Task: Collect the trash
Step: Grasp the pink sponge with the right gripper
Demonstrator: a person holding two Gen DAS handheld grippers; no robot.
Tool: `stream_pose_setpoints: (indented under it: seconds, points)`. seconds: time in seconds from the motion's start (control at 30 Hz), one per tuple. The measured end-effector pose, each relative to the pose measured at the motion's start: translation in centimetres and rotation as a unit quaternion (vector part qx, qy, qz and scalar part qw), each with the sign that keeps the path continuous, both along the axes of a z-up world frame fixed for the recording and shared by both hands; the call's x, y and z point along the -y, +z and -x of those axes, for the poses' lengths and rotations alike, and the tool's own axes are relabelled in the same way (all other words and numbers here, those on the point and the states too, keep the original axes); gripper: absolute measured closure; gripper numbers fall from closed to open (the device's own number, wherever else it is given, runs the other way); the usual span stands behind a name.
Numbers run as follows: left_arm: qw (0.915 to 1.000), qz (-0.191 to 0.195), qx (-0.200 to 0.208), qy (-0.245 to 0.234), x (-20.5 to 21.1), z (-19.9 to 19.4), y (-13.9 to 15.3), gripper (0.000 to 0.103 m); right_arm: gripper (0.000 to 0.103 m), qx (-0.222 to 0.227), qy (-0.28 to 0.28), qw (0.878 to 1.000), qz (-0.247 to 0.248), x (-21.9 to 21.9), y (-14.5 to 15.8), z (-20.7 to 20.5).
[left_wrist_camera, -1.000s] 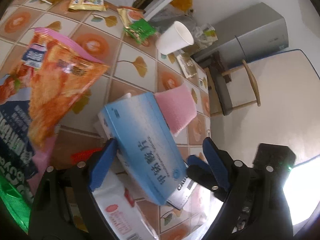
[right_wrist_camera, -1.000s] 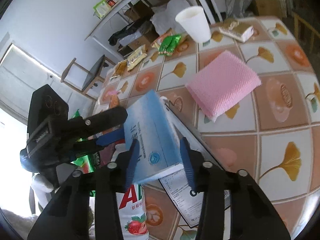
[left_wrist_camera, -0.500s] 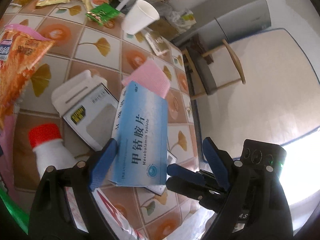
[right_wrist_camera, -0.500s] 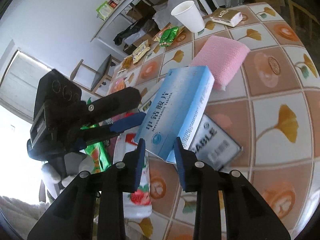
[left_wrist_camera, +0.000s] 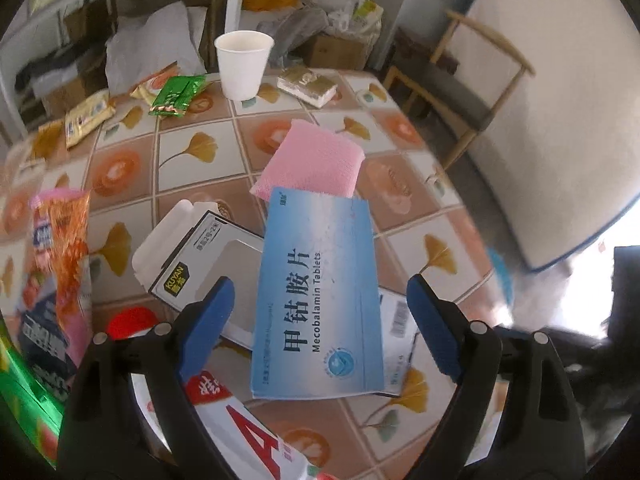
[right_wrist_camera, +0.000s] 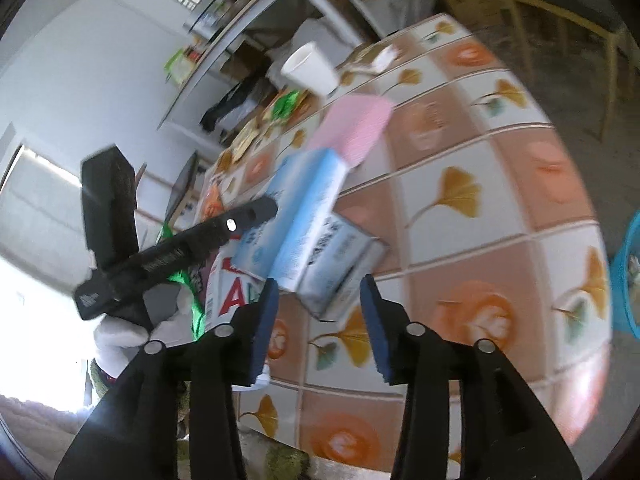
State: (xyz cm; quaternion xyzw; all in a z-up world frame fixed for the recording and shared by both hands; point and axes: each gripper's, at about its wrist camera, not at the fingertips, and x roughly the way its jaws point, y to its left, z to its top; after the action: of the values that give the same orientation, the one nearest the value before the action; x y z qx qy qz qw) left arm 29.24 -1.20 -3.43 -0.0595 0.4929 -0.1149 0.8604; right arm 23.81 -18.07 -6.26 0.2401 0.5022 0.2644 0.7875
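Observation:
A blue tablet box (left_wrist_camera: 316,300) lies tilted on a pile of flattened boxes on the tiled table (left_wrist_camera: 192,148). My left gripper (left_wrist_camera: 320,304) is open wide, with the blue box between its blue pads and a gap on each side. In the right wrist view, the blue box (right_wrist_camera: 304,208) rests on a grey carton (right_wrist_camera: 340,264) just beyond my right gripper (right_wrist_camera: 320,316). Its jaws are opening and nothing is pressed between them. The left gripper's black finger (right_wrist_camera: 240,220) sits beside the box, held by a white-gloved hand (right_wrist_camera: 120,336).
A paper cup (left_wrist_camera: 242,64), pink pad (left_wrist_camera: 316,164), green wrapper (left_wrist_camera: 176,94), gold-wrapped pack (left_wrist_camera: 308,86), orange snack bag (left_wrist_camera: 60,240), red-capped bottle (left_wrist_camera: 130,320) and windowed carton (left_wrist_camera: 200,256) crowd the table. A chair (left_wrist_camera: 452,92) stands behind; a blue basket (right_wrist_camera: 624,272) sits off the table's right edge.
My right gripper let go of the blue box and drew back. The box settled onto the pile. The left gripper rolled and shifted, staying open around the box.

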Motion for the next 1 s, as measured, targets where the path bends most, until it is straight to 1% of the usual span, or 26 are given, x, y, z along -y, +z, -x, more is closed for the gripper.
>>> stream_pose_setpoints:
  seconds: [0.07, 0.2, 0.23, 0.33, 0.4, 0.43, 0.47, 0.53, 0.6, 0.67, 0.73, 0.77, 0.83, 0.9, 1.0]
  points:
    - [0.9999, -0.011, -0.006, -0.002, 0.4, -0.1, -0.4, 0.019, 0.054, 0.003, -0.013, 1.000, 0.002, 1.1, 0.3, 0.2]
    - [0.9998, -0.017, -0.006, 0.007, 0.6, -0.1, -0.9, 0.020, 0.048, 0.016, -0.033, 0.999, 0.010, 2.4, 1.7, 0.1]
    - [0.9998, -0.018, -0.005, 0.011, 0.5, -0.1, -1.0, 0.027, 0.046, 0.018, -0.035, 0.999, 0.009, 2.6, 2.0, -0.1]
    - [0.9998, -0.002, -0.008, 0.020, 0.1, -0.2, -1.2, 0.039, 0.045, 0.020, -0.038, 0.999, 0.001, 2.8, 3.5, -2.0]
    - [0.9996, 0.009, -0.007, 0.025, -0.3, -0.1, -1.1, 0.045, 0.043, 0.019, -0.036, 0.999, -0.009, 2.6, 4.3, -3.4]
    - [0.9995, 0.011, -0.006, 0.028, -0.4, -0.1, -1.0, 0.049, 0.039, 0.017, -0.035, 0.999, -0.016, 2.3, 4.8, -4.4]
    - [0.9994, 0.014, -0.005, 0.031, -0.6, 0.0, -0.9, 0.051, 0.038, 0.015, -0.034, 0.999, -0.019, 2.2, 5.1, -4.9]
    - [0.9989, 0.026, -0.007, 0.038, -1.3, 0.0, -0.9, 0.056, 0.035, -0.001, -0.029, 0.999, -0.021, 1.1, 5.4, -7.4]
    - [0.9986, 0.029, -0.009, 0.043, -1.6, 0.0, -0.9, 0.056, 0.033, -0.027, -0.023, 0.999, -0.018, 0.1, 5.0, -9.3]
    - [0.9983, 0.040, -0.017, 0.039, -1.7, 0.0, -1.0, 0.052, 0.033, -0.061, -0.026, 0.998, -0.013, -1.2, 4.0, -11.6]
    - [0.9984, 0.042, -0.016, 0.032, -1.5, 0.3, -0.9, 0.032, 0.033, -0.100, -0.022, 0.995, -0.006, -2.5, 2.6, -14.0]
    - [0.9988, 0.037, -0.011, 0.028, -1.4, 0.4, -0.8, 0.029, 0.033, -0.123, -0.029, 0.992, 0.003, -3.2, 1.8, -15.4]
    - [0.9999, 0.014, 0.003, 0.009, -0.5, 0.9, -0.5, 0.024, 0.033, -0.147, -0.029, 0.988, 0.021, -4.4, 0.6, -17.3]
    - [0.9999, -0.003, 0.007, -0.009, 0.3, 1.1, -0.6, 0.021, 0.033, -0.165, -0.033, 0.985, 0.042, -5.6, -0.3, -19.1]
    - [0.9996, -0.023, 0.006, -0.015, 1.0, 1.3, -1.0, 0.021, 0.033, -0.201, -0.029, 0.978, 0.058, -7.6, -1.9, -21.8]
